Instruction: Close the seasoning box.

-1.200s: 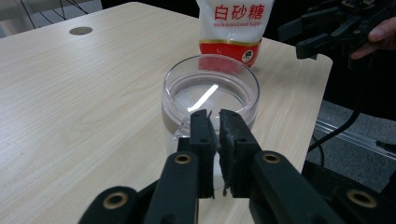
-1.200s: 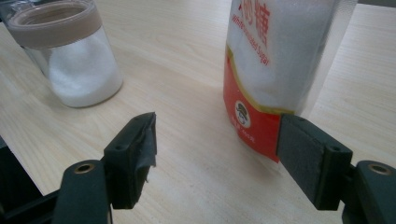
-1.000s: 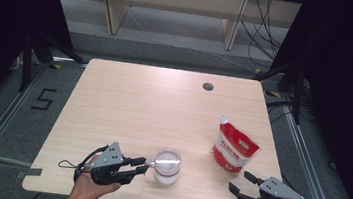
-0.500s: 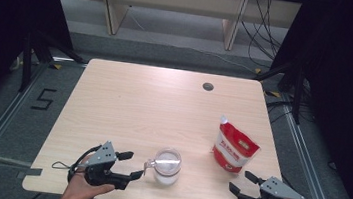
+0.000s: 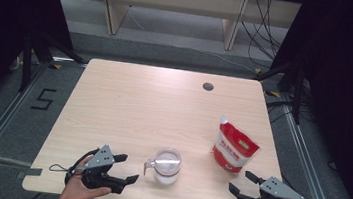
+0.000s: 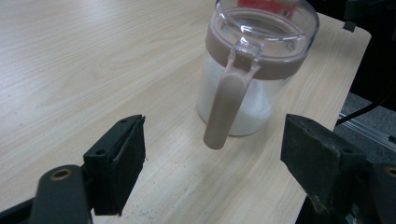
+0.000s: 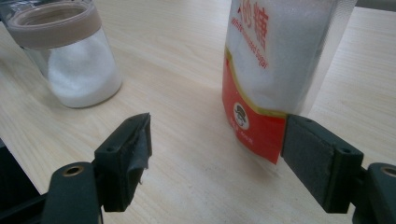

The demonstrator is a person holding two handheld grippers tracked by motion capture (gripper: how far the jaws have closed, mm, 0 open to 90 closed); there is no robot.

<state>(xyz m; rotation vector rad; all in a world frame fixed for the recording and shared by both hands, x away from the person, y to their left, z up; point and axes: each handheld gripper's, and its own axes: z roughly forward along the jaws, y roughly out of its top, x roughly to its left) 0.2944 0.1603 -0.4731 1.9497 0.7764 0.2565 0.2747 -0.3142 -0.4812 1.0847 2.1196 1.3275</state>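
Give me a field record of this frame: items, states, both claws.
surface: wooden table
jar: clear sugar jar with brown collar, lid on, white granules inside, handle toward left claw
pouch: red and white sugar pouch, upright, right of jar
left claw: jaws have just been opening, nothing between them, apart from the jar's handle
right claw: open, holds nothing, short of pouch

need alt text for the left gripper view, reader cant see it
A clear jar of white granules with a brown lid band and a brown handle stands on a light wooden table, its handle pointing at the camera. The left gripper has its two black jaws wide open in the foreground, short of the handle and touching nothing.
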